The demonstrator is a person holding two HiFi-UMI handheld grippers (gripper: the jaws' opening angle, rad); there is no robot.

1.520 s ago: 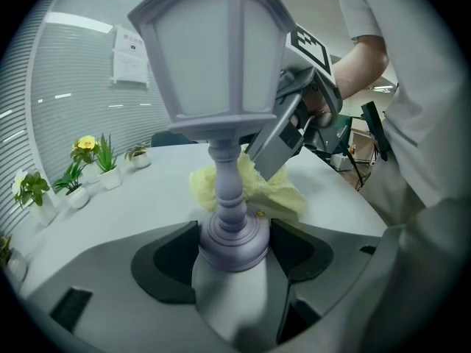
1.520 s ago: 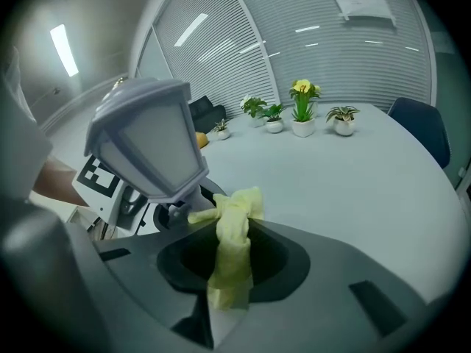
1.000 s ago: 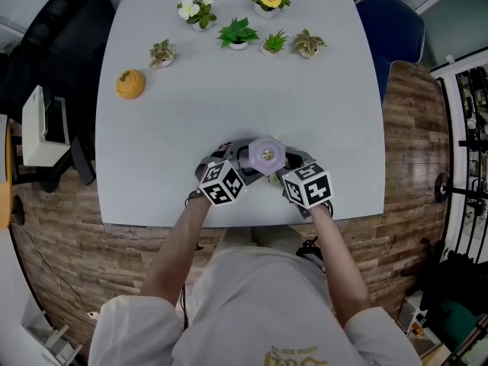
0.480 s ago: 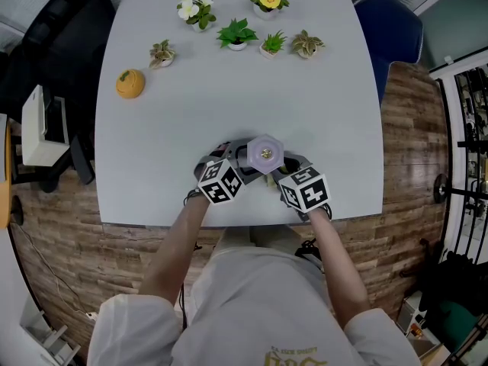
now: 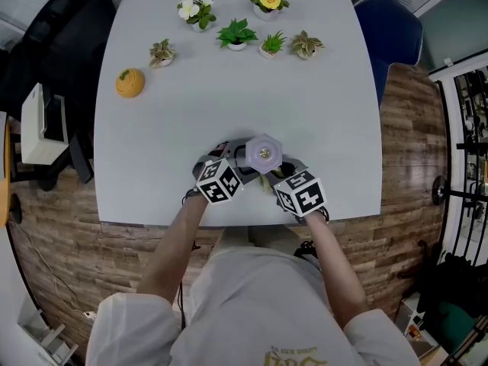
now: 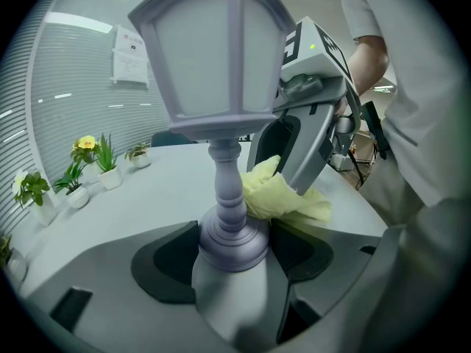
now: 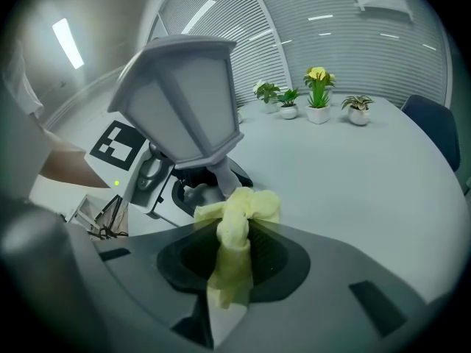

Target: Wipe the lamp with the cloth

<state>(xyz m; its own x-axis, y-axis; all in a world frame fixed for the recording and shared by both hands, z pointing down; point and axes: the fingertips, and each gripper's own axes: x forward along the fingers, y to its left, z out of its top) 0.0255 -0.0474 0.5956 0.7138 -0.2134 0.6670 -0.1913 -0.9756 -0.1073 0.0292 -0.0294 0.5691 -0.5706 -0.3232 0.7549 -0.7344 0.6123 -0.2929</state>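
Note:
A pale lilac lantern-shaped lamp [image 5: 264,154] stands upright near the table's front edge. My left gripper [image 6: 234,259] is shut on the lamp's round base [image 6: 232,237], one jaw on each side. The lamp's head [image 6: 213,50] rises above the jaws. My right gripper [image 7: 232,271] is shut on a yellow cloth [image 7: 234,234], bunched and pressed against the lamp's stem [image 7: 222,176] just below the head [image 7: 184,98]. In the left gripper view the cloth [image 6: 283,197] lies against the right side of the stem. Both marker cubes [image 5: 219,180] [image 5: 299,193] sit just in front of the lamp.
Several small potted plants [image 5: 238,33] stand along the far side of the grey table [image 5: 320,105]. An orange round object [image 5: 130,83] lies at the far left. A blue chair [image 5: 395,29] stands at the right corner, and a black chair [image 5: 46,44] at the left.
The right gripper's marker cube has shifted slightly left and toward the table's front edge, and the cloth moved with it along the lamp. The left gripper and lamp stayed put.

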